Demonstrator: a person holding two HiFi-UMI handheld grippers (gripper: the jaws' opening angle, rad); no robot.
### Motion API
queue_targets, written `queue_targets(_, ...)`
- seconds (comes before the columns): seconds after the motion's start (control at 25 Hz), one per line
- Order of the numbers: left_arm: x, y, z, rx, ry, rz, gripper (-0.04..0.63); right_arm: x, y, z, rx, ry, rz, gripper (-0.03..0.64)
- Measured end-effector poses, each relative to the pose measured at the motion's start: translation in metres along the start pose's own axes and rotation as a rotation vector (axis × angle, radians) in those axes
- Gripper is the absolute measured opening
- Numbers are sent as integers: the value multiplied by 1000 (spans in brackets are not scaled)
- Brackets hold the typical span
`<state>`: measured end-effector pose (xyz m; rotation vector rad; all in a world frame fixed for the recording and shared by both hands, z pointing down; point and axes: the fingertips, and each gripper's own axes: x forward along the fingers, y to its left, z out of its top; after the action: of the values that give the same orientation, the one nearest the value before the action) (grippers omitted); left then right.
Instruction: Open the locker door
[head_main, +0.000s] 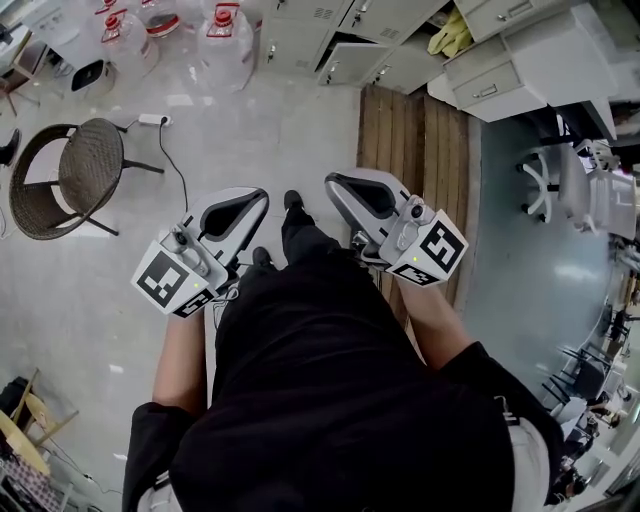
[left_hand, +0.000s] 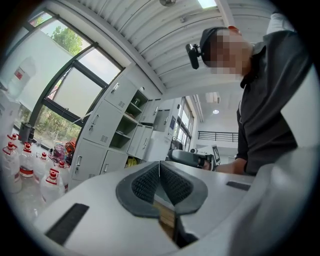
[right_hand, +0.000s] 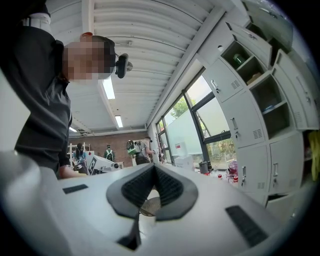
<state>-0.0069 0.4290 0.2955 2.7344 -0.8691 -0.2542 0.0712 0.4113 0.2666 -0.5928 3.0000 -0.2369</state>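
Surrounding items: wicker chair (head_main: 75, 175), water jugs (head_main: 225, 25), wooden platform (head_main: 420, 150) before the lockers.
Lockers (head_main: 330, 40): grey metal, far ahead, well apart from both grippers; some compartments open.
Left gripper (head_main: 260, 194): jaws together, empty.
Right gripper (head_main: 332, 181): jaws together, empty.

Two claws: left claw (head_main: 262, 196), right claw (head_main: 332, 182); one wicker chair (head_main: 70, 175); one power strip (head_main: 152, 119).

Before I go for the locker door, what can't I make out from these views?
- Head view: the lockers are cut off by the top edge. Only the lowest doors show, so the target door cannot be picked out.
- Left gripper view: the locker handles are too small to tell the latch type.
- Right gripper view: the lower lockers are partly hidden behind the right gripper and the dark lens rim.
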Motion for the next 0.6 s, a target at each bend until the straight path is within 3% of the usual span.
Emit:
queue_targets(0.24,35,45,-4,-34,19,25,17,17,-55,-2,24,8,9,11)
queue_targets(0.6,104,131,2,-70,46,124,17,44,-168,-2,91,30,55,11)
